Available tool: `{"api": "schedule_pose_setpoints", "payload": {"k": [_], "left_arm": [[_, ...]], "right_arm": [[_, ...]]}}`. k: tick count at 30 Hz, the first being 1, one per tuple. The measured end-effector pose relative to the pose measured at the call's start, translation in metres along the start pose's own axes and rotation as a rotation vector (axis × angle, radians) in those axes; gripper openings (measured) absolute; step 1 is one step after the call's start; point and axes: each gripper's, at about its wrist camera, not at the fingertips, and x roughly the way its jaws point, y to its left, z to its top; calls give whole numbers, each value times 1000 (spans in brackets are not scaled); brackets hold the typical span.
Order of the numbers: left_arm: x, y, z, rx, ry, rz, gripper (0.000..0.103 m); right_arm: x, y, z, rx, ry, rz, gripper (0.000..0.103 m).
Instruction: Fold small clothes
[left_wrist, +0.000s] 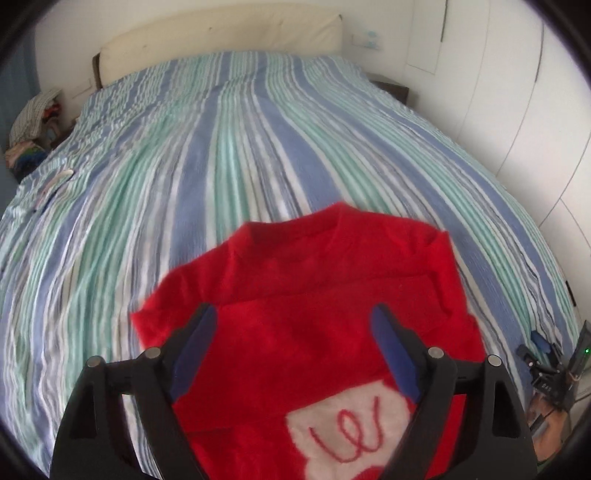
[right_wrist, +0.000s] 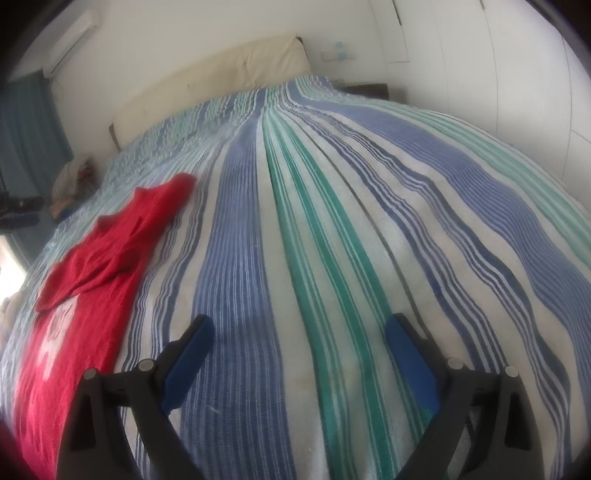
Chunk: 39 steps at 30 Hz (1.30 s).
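Note:
A small red sweater (left_wrist: 332, 258) with a white patch and red lettering (left_wrist: 351, 435) lies on the striped bedspread (left_wrist: 240, 147). One part is folded over its body. My left gripper (left_wrist: 293, 314) hovers just over it, jaws wide apart, nothing between the blue pads (left_wrist: 395, 354). In the right wrist view the same sweater (right_wrist: 110, 251) lies at the left, one sleeve (right_wrist: 173, 192) reaching away up the bed. My right gripper (right_wrist: 301, 325) stands open over bare bedspread (right_wrist: 332, 221), well to the right of the garment.
A cream headboard (left_wrist: 221, 40) closes the far end of the bed. A heap of clothes (left_wrist: 33, 125) sits beside the bed at the left. A dark device with a green light (left_wrist: 550, 369) is at the bed's right edge. White wardrobe doors (left_wrist: 517, 110) line the right.

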Motion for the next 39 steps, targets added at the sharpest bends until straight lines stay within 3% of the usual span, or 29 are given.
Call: {"api": "schedule_pose_setpoints", "payload": {"k": [4,7,10,12,13,14,15,16,18,21,23,25,31,39], "left_arm": [[5,67,-55,-116,48,72,87],[17,110,-91,-248,119,-9,87],[20,110,-111,-259,132,-102,87],[21,95,-115,-204,103,-51,87],[24,87,-116,-179,96,8,79],[28,81,-119,-154,105,95,47],[38,79,-125,-154,141,160,34],[41,81,-132,-193,153,159,29],[33,87,-146,-273,104,146,29],[20,79,-158,-254,88,155,39],[5,74,-164,-238,86,196,82],[-11,72,-173,-210,40,238,96],[-26,81,-188,-79,2,408,96],[-17,100,-204,-156,-1,425,96]], "right_arm": [[-1,-2,-1,7,-5,10,93],[-2,-3,-1,8,-5,10,93],[-2,-3,-1,3,-3,3,93],[-1,-2,-1,-1,0,-3,93],[-1,-1,0,-4,2,-7,93],[0,0,0,-7,4,-12,93],[0,1,0,-11,6,-17,93],[1,2,0,-14,7,-21,93],[1,2,0,-16,8,-26,93],[1,2,1,-15,7,-25,93],[2,1,1,-14,7,-23,93],[2,1,1,-11,7,-20,93],[2,1,0,-8,5,-15,94],[2,3,0,-15,9,-26,94]]}}
